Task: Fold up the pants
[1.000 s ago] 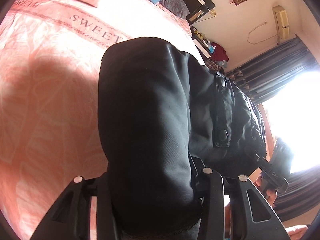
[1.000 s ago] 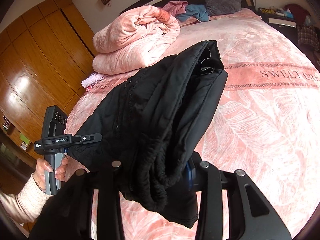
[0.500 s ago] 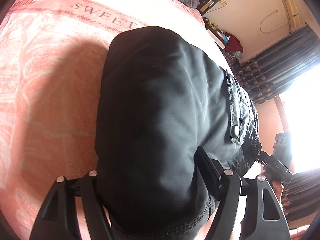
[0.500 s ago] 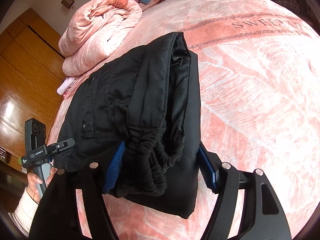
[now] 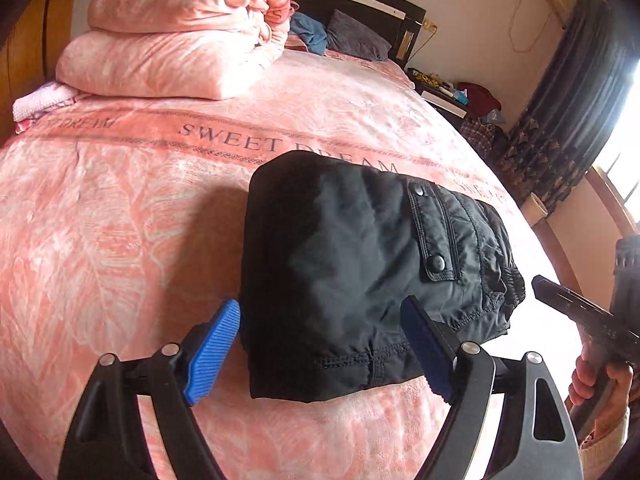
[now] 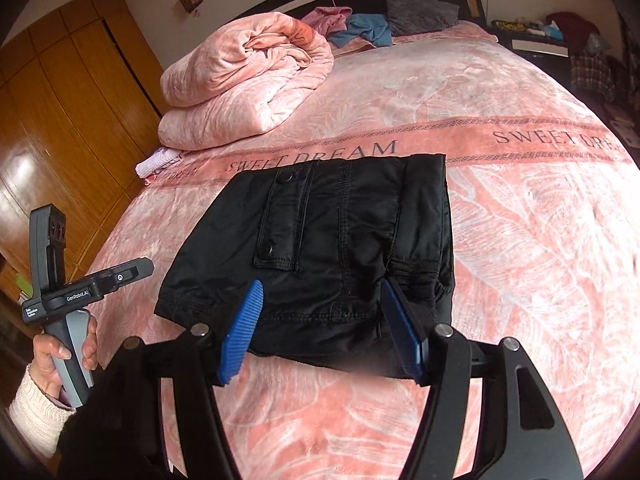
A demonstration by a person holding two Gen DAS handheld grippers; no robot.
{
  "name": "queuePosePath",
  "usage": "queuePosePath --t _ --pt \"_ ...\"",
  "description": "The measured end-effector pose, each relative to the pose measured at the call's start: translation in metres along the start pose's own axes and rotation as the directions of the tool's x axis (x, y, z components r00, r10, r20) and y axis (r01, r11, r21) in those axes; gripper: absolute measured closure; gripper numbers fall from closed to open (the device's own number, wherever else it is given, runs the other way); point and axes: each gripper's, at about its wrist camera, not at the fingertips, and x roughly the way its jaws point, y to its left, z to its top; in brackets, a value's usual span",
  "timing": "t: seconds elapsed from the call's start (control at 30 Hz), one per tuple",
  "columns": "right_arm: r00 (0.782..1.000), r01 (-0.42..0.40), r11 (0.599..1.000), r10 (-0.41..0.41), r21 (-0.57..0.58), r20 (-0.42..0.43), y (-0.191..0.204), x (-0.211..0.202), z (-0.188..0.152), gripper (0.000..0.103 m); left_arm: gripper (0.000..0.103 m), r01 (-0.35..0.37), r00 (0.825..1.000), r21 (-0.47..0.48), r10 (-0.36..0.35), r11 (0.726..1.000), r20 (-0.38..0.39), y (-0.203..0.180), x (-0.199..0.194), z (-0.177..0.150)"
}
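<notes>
Pink fleece bed blanket (image 6: 520, 216), darker band: we read "SWEET DREAM" in grey letters, and it comes more than once along the band.
Same blanket in the left wrist view (image 5: 120, 240): we read "SWEET DREAM" again.
Black handheld gripper with grey handle (image 6: 80, 292): we read "GenRobot.AI"; the small white words under it are too tiny for us.

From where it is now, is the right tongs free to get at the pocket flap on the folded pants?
Probably yes. The right tongs stand open at the near edge of the pants, and the pocket flap lies uncovered on top, just ahead, with nothing between.
</notes>
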Motion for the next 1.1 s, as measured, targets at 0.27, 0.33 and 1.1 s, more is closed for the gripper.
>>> queuePosePath --t 0.27,0.33,1.1 --pt "0.994 0.023 0.992 -0.009 0.124 -0.113 -0.036 0.036 -0.026 0.046 0.018 -0.067 0.987 0.033 0.071 0.997 -0.144 0.001 0.054 -0.016" --pt "0.992 0.029 0.991 -0.013 0.128 -0.123 -0.037 0.038 -0.028 0.046 0.018 -0.067 0.986 0.019 0.069 0.998 -0.153 0.004 0.058 -0.017" --pt "0.915 0.37 0.926 -0.35 0.072 -0.202 0.03 -0.025 -0.091 0.011 0.004 -0.273 0.95 0.126 0.288 0.954 -0.12 -0.036 -0.031 -0.067"
